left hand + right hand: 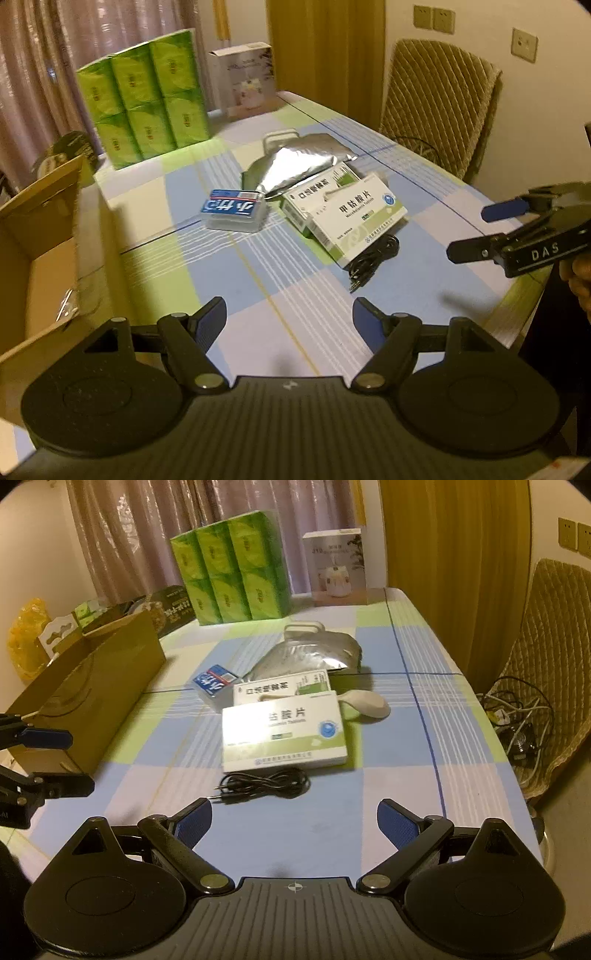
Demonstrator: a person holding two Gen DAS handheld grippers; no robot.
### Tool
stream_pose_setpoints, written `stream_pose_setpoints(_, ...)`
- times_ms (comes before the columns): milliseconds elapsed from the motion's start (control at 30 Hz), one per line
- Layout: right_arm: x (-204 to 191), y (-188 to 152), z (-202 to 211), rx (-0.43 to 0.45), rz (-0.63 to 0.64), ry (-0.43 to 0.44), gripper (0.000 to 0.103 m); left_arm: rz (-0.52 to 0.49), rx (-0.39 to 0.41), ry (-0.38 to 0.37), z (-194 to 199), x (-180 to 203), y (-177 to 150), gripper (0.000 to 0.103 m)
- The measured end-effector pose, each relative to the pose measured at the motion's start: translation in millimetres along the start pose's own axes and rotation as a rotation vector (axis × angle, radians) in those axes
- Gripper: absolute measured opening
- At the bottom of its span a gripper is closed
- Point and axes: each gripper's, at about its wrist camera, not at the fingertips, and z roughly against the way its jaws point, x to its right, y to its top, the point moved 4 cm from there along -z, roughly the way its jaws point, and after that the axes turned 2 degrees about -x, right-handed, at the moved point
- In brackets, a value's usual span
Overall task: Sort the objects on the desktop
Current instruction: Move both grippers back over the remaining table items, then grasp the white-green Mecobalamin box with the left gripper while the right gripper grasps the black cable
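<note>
We hold both grippers empty above the counter (pixel 406 657), left gripper (pixel 290 321) and right gripper (pixel 295 821) fingers spread. The medicine box (pixel 284 734) lies at twelve o'clock, cardboard box (pixel 92 686) at ten, presumably the sorting bin.

Two fisheye cameras look forward and steeply down across a checked tablecloth (pixel 229 273), each from just behind its own gripper's open fingers. The left wrist view sits beside the cardboard box (pixel 40 236) and catches the right gripper (pixel 469 232) at its right edge; the right wrist view catches the left gripper (pixel 70 760) at its left edge. Both share the white medicine box (pixel 354 218) (pixel 284 734), black cable (pixel 266 781) and green tissue packs (pixel 144 96) (pixel 229 568).
</note>
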Motion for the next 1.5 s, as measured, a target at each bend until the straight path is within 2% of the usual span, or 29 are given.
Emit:
stream_pose_setpoints(467,32.2,28.3,-56.9,-0.036,0.008,0.051,0.094,-0.117,-0.05,-0.068,-70.2,22.4,24.2,0.072)
stream_pose_setpoints(633,36.5,35.1,-74.3,-0.051,-0.001,0.084,0.093,-0.206,-0.038,-0.08,-94.8,28.3,35.6,0.072)
stream_pose_setpoints(700,37.7,37.2,-79.3,-0.053,-0.007,0.092,0.088,-0.263,-0.025,-0.075,-103.8,31.7,39.6,0.072)
stream_pose_setpoints(767,39.3,39.1,-84.2,-0.059,-0.016,0.099,0.077,-0.315,-0.012,-0.07,-110.8,34.2,42.7,0.072)
stream_pose_setpoints(867,39.7,42.2,-90.4,-0.062,-0.018,0.107,0.073,-0.379,0.005,-0.069,-119.7,35.5,46.1,0.074)
stream_pose_setpoints(1133,21.5,48.7,-103.8,-0.073,0.058,0.194,0.066,-0.476,0.017,-0.111,-128.6,29.6,42.3,0.077)
stream_pose_setpoints(1367,1.7,46.4,-110.8,-0.11,0.139,0.283,0.062,-0.654,-0.008,-0.111,-129.9,30.4,29.5,0.078)
stream_pose_setpoints(1500,-4.5,41.9,-109.3,-0.122,0.188,0.277,0.062,-0.723,-0.02,-0.114,-132.0,30.3,26.3,0.077)
